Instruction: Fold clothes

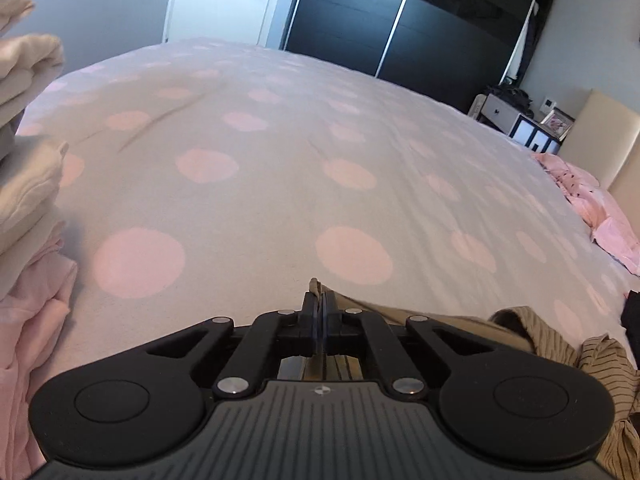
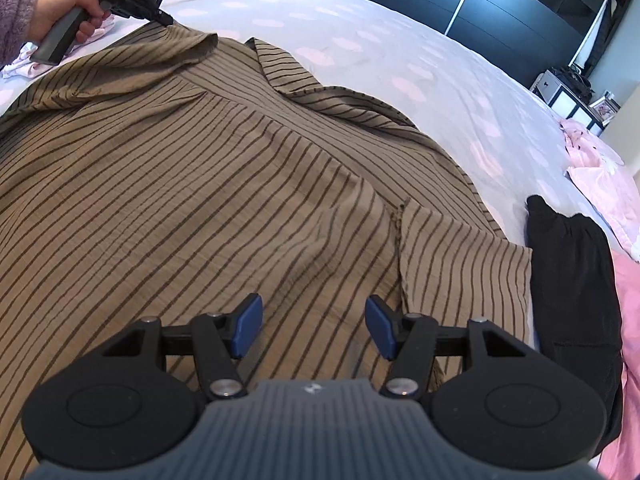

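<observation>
We are pinching a corner of the striped shirt (image 1: 600, 364) between the pressed-together fingers of the left gripper (image 1: 321, 314); only a sliver of cloth is poking out past the tips, and the gripper body is hiding the rest of it. In the right wrist view, the right gripper (image 2: 314, 328) is hovering with its blue-padded fingers (image 2: 249, 326) spread wide, gripping nothing, just above the shirt's near hem; whether they are touching the cloth, we cannot tell. The shirt is lying spread across the near part of the bed (image 2: 400, 40), its collar pointing far. A hand (image 2: 70, 14) in a fuzzy sleeve is holding the left gripper at the far-left shoulder. A black garment (image 2: 572, 264) is lying just right of the shirt, its lower end cut off behind the gripper. Pale folded clothes (image 1: 28, 184) are stacked at the left edge, partly out of frame.
</observation>
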`<state>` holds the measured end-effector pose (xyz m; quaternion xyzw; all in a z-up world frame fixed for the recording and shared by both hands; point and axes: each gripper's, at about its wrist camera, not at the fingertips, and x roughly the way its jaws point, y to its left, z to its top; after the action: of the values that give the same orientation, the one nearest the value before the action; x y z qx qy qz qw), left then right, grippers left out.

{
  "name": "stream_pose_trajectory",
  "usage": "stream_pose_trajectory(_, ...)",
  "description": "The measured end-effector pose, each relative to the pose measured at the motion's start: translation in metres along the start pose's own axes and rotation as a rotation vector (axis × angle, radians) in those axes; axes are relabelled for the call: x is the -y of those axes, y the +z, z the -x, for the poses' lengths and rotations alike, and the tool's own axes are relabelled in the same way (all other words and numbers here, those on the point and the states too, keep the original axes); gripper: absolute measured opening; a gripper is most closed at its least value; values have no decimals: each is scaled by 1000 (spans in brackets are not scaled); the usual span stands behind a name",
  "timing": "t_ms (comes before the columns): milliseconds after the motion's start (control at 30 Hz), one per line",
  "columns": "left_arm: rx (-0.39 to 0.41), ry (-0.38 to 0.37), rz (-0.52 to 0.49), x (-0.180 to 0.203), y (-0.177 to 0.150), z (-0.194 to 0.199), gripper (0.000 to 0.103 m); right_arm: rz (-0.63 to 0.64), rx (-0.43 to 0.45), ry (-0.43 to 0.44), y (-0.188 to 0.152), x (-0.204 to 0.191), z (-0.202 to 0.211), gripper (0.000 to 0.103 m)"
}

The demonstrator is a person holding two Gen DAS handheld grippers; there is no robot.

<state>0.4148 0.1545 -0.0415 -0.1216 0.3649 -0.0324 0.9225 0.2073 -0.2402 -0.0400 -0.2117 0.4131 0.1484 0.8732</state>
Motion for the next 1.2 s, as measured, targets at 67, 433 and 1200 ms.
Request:
stream_pose_trajectory(67, -35, -13, 3, -3, -4, -6, 2, 15, 1, 5, 4, -4, -2, 61)
stream_pose_trajectory(433, -73, -74, -82, 7, 6, 32, 41, 69, 132, 160, 49, -47, 2, 52)
stream_pose_trajectory(1200, -290, -186, -490, -20, -109, 178, 39, -157, 110, 526, 177, -174, -80, 30)
